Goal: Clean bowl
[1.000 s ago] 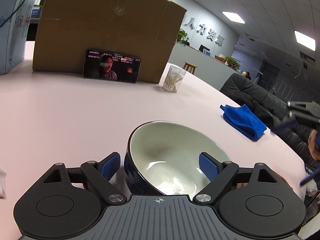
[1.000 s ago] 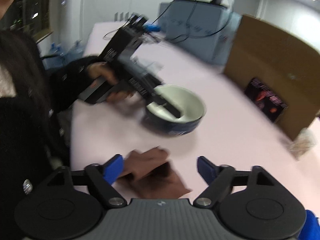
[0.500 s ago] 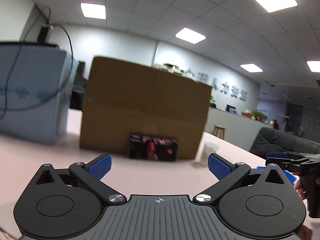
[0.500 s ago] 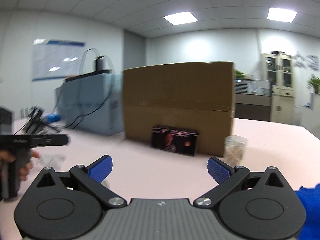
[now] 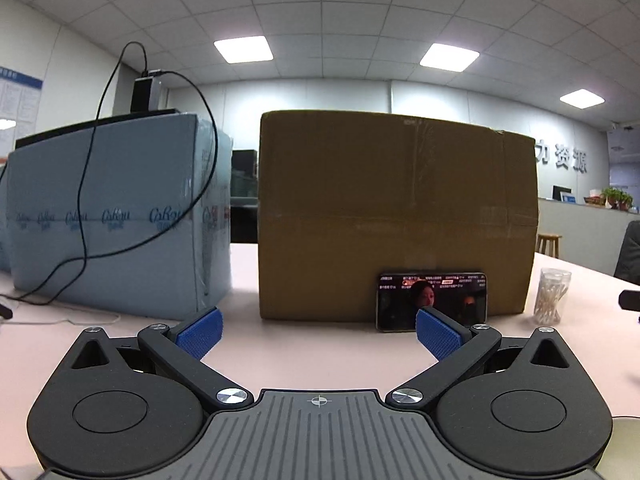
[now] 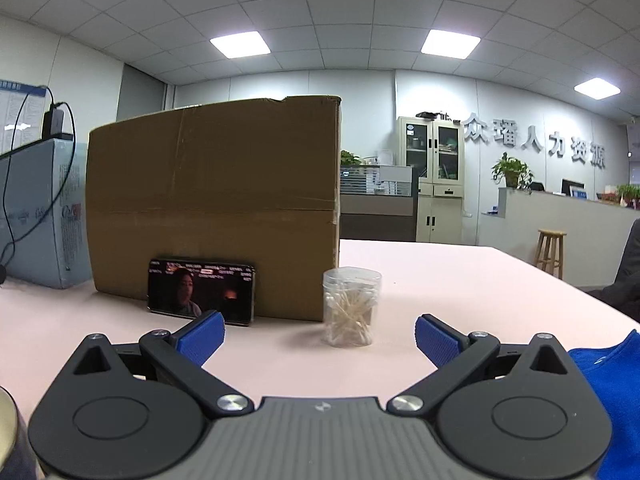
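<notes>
Here both grippers sit low over the pink table, each with its blue-padded jaws spread wide and nothing between them: the left gripper and the right gripper. The bowl barely shows: a pale curved rim at the lower left corner of the right view, close beside that gripper, and a similar pale sliver at the lower right corner of the left view, too cropped to identify. Only the right view shows the blue cloth, lying at the table's right edge next to the gripper. A little farther in stands a clear jar of cotton swabs, central in the right view but off to the right in the left one. Behind it a phone leans on its long side against a brown cardboard box, its screen playing a video of a woman with captions too small to read. Only the left view fully shows the light-blue wrapped carton left of the box, printed with a repeated cursive logo I cannot read clearly, a black cable draped over it. Far back, large Chinese characters run along the wall, clearer and more complete in the right view, reading about 众瑶人力资源.
</notes>
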Available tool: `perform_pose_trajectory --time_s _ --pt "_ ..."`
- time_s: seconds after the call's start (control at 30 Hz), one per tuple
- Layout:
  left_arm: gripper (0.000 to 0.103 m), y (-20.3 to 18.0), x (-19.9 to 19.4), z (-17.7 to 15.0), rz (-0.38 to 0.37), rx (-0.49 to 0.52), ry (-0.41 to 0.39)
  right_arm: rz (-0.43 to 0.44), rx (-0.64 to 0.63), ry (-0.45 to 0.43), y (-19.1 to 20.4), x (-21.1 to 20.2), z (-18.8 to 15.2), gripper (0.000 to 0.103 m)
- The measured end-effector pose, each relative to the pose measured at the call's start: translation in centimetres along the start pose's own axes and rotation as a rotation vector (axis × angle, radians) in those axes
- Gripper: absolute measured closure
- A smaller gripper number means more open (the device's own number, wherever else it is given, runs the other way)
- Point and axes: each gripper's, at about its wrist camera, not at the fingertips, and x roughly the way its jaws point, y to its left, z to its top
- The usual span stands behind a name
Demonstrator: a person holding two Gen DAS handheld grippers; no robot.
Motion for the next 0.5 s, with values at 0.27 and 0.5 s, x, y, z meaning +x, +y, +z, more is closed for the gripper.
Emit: perform_pose_trajectory --time_s 0.27,0.5 --pt "0.000 0.2 -0.1 -0.2 0.004 -0.015 -0.002 -0.030 -0.055 -0.036 0.9 -0.7 -0.2 0.000" --pt "0.000 0.1 -0.3 -0.2 0.001 -0.015 -0.011 -0.009 -0.072 -0.049 1.3 -1.1 -0.1 0.000"
